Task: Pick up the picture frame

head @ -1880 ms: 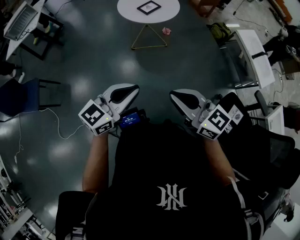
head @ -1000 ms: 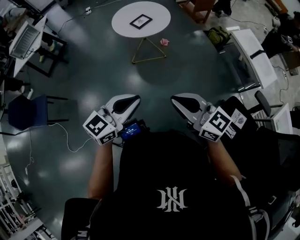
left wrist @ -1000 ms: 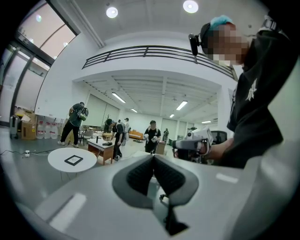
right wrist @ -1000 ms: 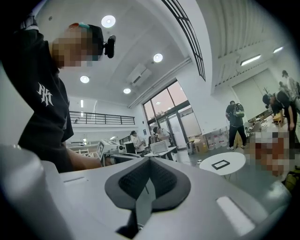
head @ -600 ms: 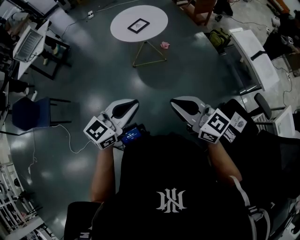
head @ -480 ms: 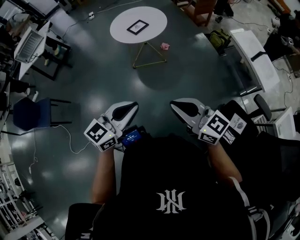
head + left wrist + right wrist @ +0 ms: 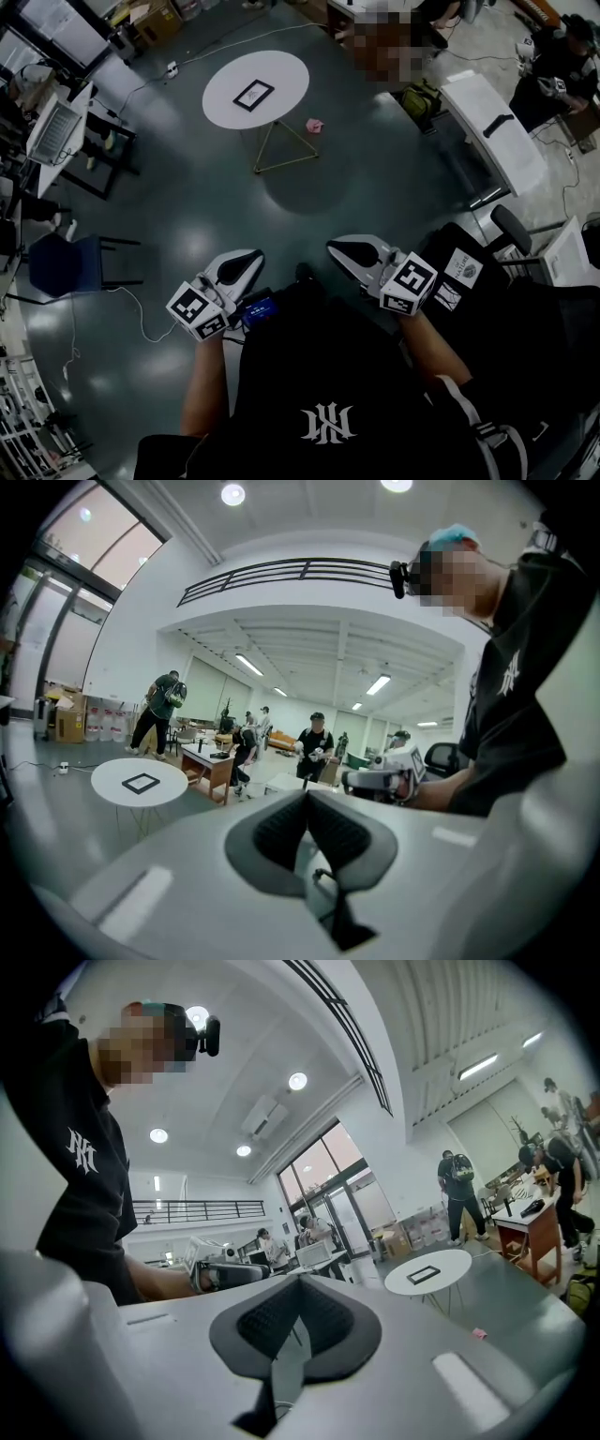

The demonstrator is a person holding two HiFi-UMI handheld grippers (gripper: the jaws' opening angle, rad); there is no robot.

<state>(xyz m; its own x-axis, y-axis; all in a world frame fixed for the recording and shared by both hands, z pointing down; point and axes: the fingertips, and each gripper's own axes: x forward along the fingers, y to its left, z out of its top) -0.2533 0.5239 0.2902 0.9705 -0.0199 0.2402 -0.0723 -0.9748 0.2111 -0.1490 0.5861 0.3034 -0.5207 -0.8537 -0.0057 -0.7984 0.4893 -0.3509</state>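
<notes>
A small black picture frame (image 7: 253, 95) lies flat on a round white table (image 7: 281, 70) far ahead of me. It shows too in the left gripper view, picture frame (image 7: 141, 783), and in the right gripper view, picture frame (image 7: 425, 1274). My left gripper (image 7: 253, 257) is held close to my body, shut and empty, its pads meeting (image 7: 307, 803). My right gripper (image 7: 334, 247) hangs beside it at the same height, also shut with nothing in it (image 7: 298, 1290). Both are far short of the table.
Dark floor lies between me and the table. A pink scrap (image 7: 314, 125) lies under it by the wire legs (image 7: 272, 155). A blue chair (image 7: 66, 265) and a cable (image 7: 141, 319) are at left, a black office chair (image 7: 511, 272) and white desks (image 7: 492, 131) at right. Several people stand beyond.
The table and frame have slid down and left in the head view, and more of the room behind them shows. Both grippers sit lower in view, still shut.
</notes>
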